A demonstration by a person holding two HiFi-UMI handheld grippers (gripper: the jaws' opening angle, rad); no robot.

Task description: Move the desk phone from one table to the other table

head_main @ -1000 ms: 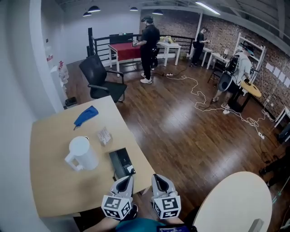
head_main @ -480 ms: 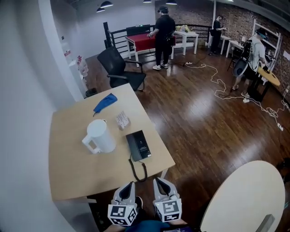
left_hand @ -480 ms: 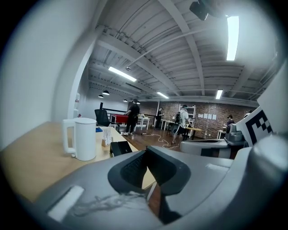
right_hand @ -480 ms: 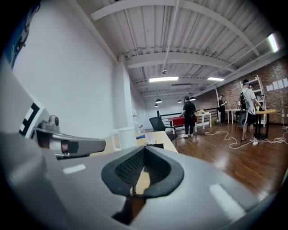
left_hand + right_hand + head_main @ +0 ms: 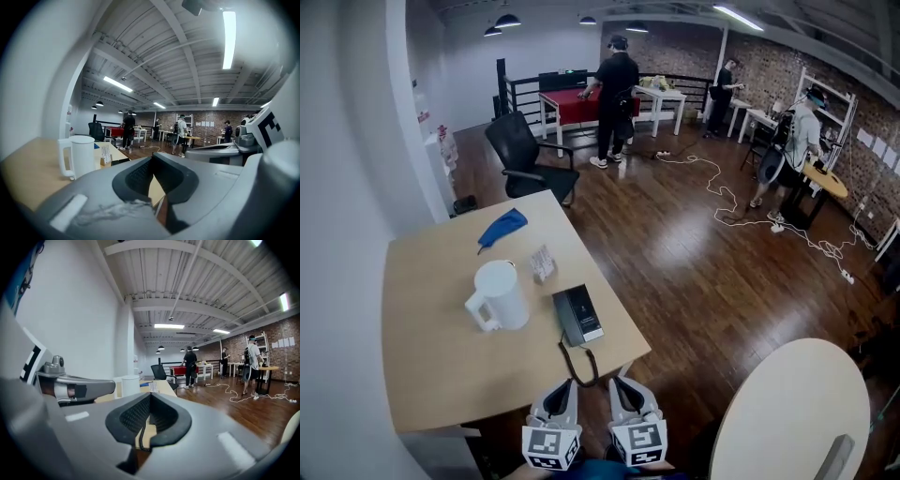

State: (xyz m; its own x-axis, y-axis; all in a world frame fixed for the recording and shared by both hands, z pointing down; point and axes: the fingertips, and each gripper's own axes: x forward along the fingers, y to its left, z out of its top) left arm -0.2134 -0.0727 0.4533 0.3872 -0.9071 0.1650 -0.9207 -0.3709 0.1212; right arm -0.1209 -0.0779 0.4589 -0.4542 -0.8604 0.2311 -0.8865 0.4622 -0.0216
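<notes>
Backed off from the table (image 5: 422, 375), my left claw (image 5: 569, 384) and right claw (image 5: 616, 382) are both shut, empty. The desk phone (image 5: 578, 315) sits at the table's near right; snagging its dangling cord (image 5: 581, 367) could drag it off.

Dim room; ceiling strip lights (image 5: 228, 40) glare; fisheye edges vignetted.

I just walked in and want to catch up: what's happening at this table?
A person holds the left gripper and the right gripper, both shut and empty, just short of the wooden table. The desk phone lies there untouched beside a white jug, its coiled cord hanging over the near edge. The round table is at the right.
</notes>
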